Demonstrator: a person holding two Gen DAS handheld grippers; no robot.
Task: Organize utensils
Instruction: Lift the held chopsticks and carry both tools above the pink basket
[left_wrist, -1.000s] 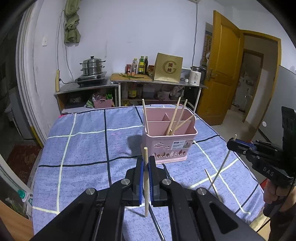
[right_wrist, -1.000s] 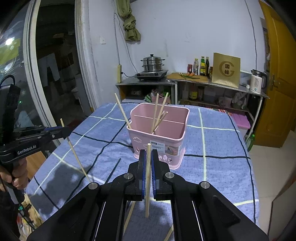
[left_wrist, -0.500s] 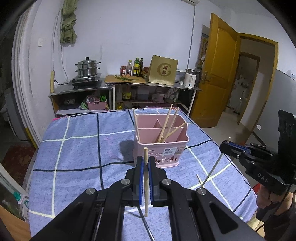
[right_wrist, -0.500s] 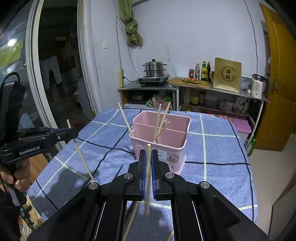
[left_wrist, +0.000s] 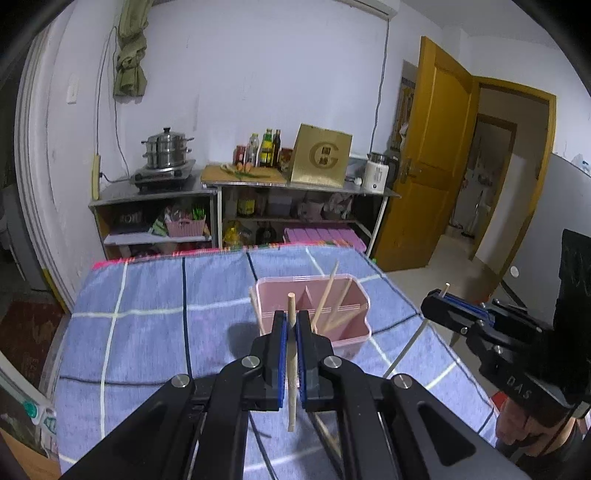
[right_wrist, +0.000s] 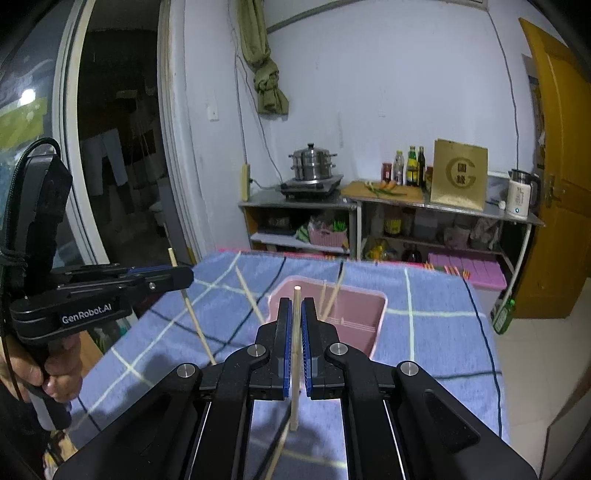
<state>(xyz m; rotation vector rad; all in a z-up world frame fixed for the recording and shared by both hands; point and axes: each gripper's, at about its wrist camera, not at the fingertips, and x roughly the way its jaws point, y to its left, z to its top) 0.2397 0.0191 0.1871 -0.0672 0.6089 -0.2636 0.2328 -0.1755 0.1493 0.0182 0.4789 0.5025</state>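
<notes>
While clamped: fingers (left_wrist: 281, 354) on chopstick (left_wrist: 291, 365)

You have lifted both grippers since a second ago. The left gripper (left_wrist: 291, 354) now looks down into the pink holder (left_wrist: 356, 332), which sits lower and smaller in its view (before, you saw its front wall). The right gripper (right_wrist: 294, 343) rose as well, so its chopstick (right_wrist: 295, 354) now stands before the holder's opening, and more of the back shelves (right_wrist: 369, 221) shows.
</notes>
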